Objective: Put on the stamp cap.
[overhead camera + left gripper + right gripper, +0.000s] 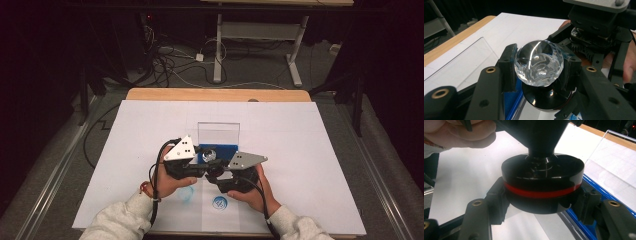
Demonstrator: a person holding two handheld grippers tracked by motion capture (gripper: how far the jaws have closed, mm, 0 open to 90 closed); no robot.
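Observation:
A clear faceted crystal ball (pixel 539 65) sits on a round black base with a red band (pixel 541 178). My left gripper (pixel 538 66) is shut on the ball, one pad on each side. My right gripper (pixel 541 201) is shut on the black base (pixel 545 98) just under the ball. In the high view the two grippers meet above the middle of the white sheet: left gripper (pixel 204 161), right gripper (pixel 216 173), with the ball (pixel 209 155) between them. A dark neck joins ball and base in the right gripper view.
A clear upright panel on a blue base (pixel 218 136) stands right behind the grippers. Two blue printed marks (pixel 220 202) lie on the white sheet (pixel 300 150) near the front edge. Beyond the wooden table edge (pixel 215 94) are cables and a desk frame on the floor.

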